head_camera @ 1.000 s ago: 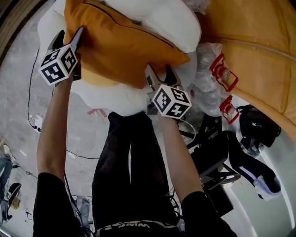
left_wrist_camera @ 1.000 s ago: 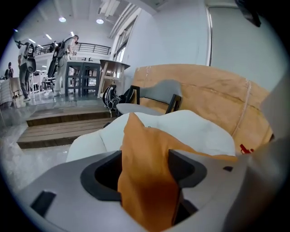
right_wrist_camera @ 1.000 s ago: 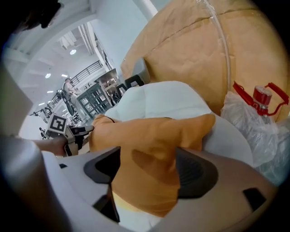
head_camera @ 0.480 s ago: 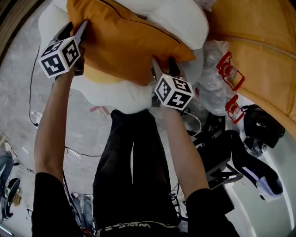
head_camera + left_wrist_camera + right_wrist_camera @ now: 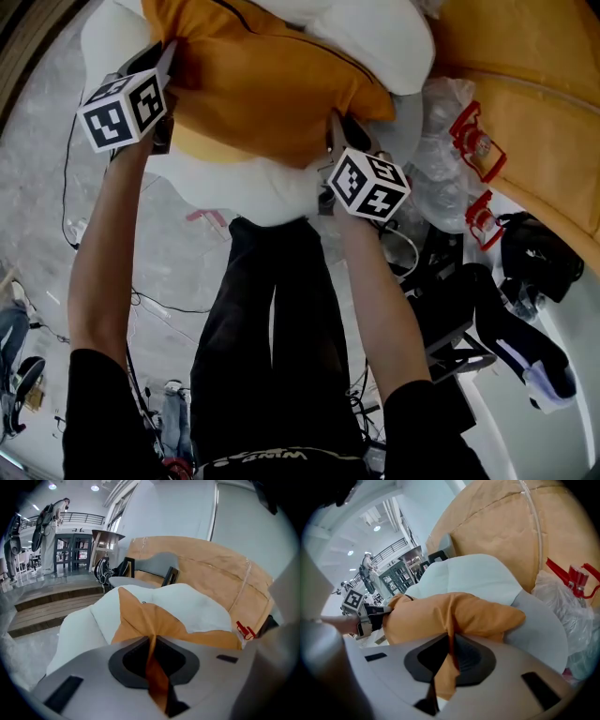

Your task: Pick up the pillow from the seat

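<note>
- the orange pillow (image 5: 272,84) lies on the white seat (image 5: 234,192), its long axis running across between the two tools, one end to each.
- the left gripper (image 5: 161,66) and right gripper (image 5: 336,127) have just been closing, and each now pinches a fold of the pillow's near edge.
- the lift likely wants both rising together, evenly.
- grey floor (image 5: 178,272) lies below, with clear bags (image 5: 441,159) crowding the right side.

The pillow (image 5: 272,84) lies on the seat (image 5: 234,192) at the top centre of the head view, and a second cushion (image 5: 375,37) rests against its upper right side. Plastic bags (image 5: 436,159) sit just right of the seat, with a bag (image 5: 539,262) lower and further right. The person's legs (image 5: 272,319) fill the lower centre, below the seat. A cable (image 5: 64,150) runs over the floor (image 5: 37,197) at the left.
</note>
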Demonstrator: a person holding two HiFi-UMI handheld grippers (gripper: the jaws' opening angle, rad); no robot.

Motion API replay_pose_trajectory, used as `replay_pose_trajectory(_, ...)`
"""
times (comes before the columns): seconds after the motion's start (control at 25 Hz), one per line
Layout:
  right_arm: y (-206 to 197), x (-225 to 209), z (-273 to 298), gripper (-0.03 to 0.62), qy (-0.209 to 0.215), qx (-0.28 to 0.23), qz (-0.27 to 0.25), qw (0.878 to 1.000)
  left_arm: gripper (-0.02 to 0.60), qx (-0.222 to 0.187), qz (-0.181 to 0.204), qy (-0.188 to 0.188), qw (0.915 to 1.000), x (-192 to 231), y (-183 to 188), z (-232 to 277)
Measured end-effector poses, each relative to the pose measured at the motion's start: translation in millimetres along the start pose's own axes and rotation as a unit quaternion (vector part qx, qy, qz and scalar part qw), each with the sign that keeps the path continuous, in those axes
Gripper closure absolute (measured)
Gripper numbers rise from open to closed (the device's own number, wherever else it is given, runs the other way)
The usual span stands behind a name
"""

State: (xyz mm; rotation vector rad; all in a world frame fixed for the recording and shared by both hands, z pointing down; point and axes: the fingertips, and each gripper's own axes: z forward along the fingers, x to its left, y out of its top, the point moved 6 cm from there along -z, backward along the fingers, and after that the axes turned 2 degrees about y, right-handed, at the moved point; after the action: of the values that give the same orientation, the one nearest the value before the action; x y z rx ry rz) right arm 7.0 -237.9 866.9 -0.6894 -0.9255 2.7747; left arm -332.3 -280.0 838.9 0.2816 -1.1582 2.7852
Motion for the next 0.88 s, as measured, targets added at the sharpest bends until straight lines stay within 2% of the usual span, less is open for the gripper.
replay_pose_trajectory(0.16, -2, 2, -2, 0.563, 0.007, -0.005, 0.013, 1.0, 0.555, 0.003, 0.004, -0.011, 0.9999, -1, -4, -4)
replay_pose_trajectory(0.56, -2, 3, -12, 0.563, 0.023, -0.011, 0.032, 0.999, 0.558, 0.005, -0.004, -0.032, 0.9995, -2, -4, -16)
replay_pose_trajectory(0.76, 10, 9, -27, 0.565, 0.023, -0.025, 0.022, 0.999, 0.561, -0.024, 0.005, -0.039, 0.999, -6, 19, -39)
replay_pose_trajectory(0.88, 22, 15, -44, 0.565, 0.028, -0.04, 0.023, 0.999, 0.561, -0.03, -0.006, -0.056, 0.998, -14, 29, -51)
